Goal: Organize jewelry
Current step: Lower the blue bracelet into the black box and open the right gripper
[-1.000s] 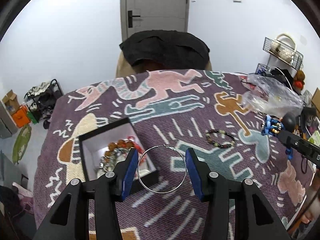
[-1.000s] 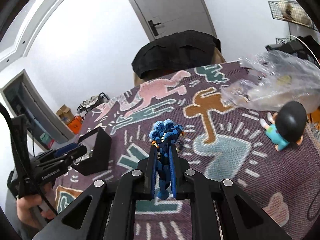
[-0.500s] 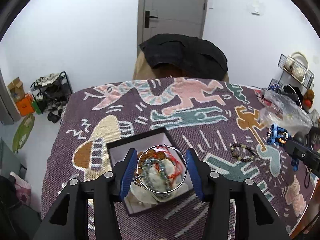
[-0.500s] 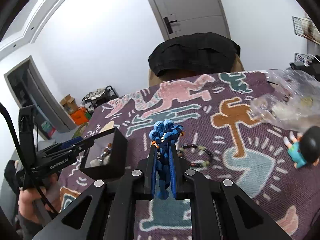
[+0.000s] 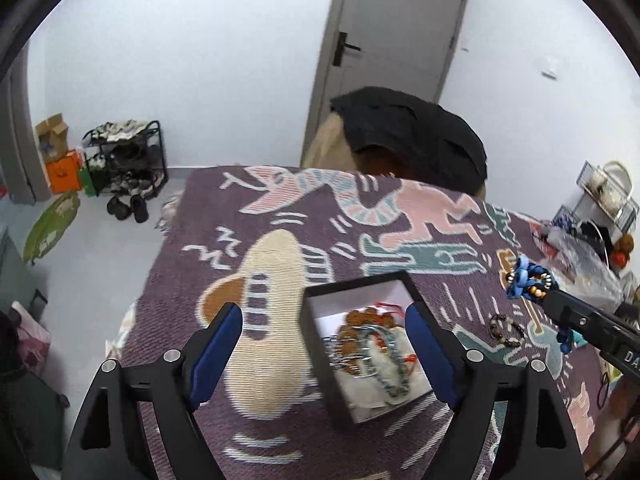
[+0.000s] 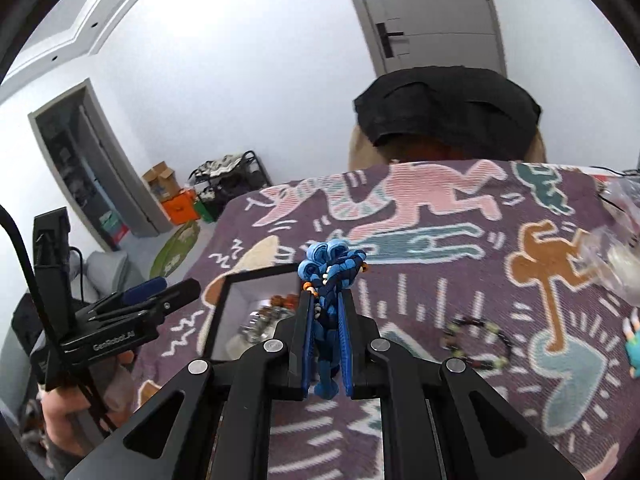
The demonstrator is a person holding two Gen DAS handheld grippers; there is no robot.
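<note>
Silver hoop (image 5: pixel 362 354) now dropped in box (image 5: pixel 320 344); left gripper (image 5: pixel 322 340) jaws opening, empty. Right gripper (image 6: pixel 326 320) pinches blue bracelet (image 6: pixel 332 276), likely next in.

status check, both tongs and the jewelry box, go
Left tongs opening, nothing between them, over the box. Right tongs shut on blue braided bracelet. Beaded bracelet loose on the blanket. Path to the box clear.
</note>
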